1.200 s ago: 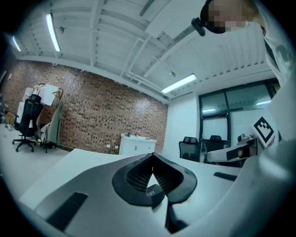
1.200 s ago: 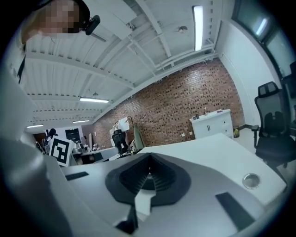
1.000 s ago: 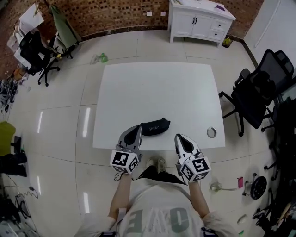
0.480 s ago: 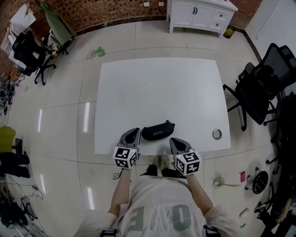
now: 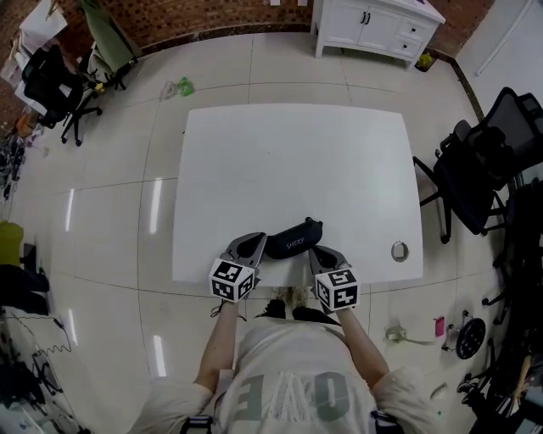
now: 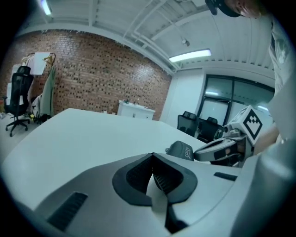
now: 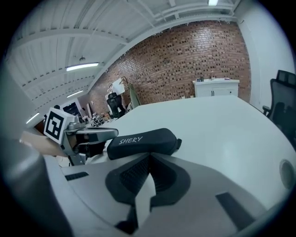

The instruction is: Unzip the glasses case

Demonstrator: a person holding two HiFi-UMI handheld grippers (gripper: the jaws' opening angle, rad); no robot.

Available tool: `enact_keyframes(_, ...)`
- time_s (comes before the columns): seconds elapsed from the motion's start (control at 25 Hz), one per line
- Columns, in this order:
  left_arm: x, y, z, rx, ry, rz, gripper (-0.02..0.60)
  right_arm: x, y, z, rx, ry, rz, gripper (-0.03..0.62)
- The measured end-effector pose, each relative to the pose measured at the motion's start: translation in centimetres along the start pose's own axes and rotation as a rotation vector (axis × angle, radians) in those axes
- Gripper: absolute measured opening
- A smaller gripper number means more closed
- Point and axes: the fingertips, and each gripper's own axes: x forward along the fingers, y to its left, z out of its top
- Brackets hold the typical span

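Note:
A black zipped glasses case [image 5: 293,239] marked "SHERY" lies near the front edge of the white table [image 5: 288,161]. My left gripper [image 5: 257,242] sits at its left end and my right gripper [image 5: 316,252] just under its right end. Both are shut with nothing between the jaws. In the left gripper view the case [image 6: 182,150] lies ahead to the right of the left gripper [image 6: 152,155], with the right gripper [image 6: 221,149] beyond it. In the right gripper view the case [image 7: 141,140] lies directly past the right gripper [image 7: 149,156], and the left gripper [image 7: 95,134] is at its left end.
A small metal ring [image 5: 400,251] lies on the table near its front right corner. Black office chairs [image 5: 475,169] stand to the right of the table. A white cabinet [image 5: 377,25] stands against the far brick wall. More chairs [image 5: 51,80] stand at the far left.
Both grippers have moved forward and inward over the table edge, from well short of the case to right at its two ends. The case has not moved.

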Motion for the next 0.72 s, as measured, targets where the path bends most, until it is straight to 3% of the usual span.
enact_keyframes(0.24,0.3,-4.8,0.0,0.025,-0.001,-0.144,0.0,2.3,-1.8,2.9,-0.07,-0.031,-0.013,-0.002)
enact_keyframes(0.4,1.2,-6.8,0.0,0.034,0.004,-0.192,0.0,3.6,-2.3,4.1,-0.107,-0.037,-0.021,-0.002)
enact_keyframes(0.6,1.4,-6.5,2.6,0.122,-0.033,-0.178,0.0,1.3,-2.2,4.7,-0.074,-0.073,-0.052,-0.003)
enact_keyframes(0.72,2.2,-4.7,5.7,0.218,-0.065,-0.153,0.0,-0.9,0.2,2.8,-0.02,-0.049,-0.009,-0.003)
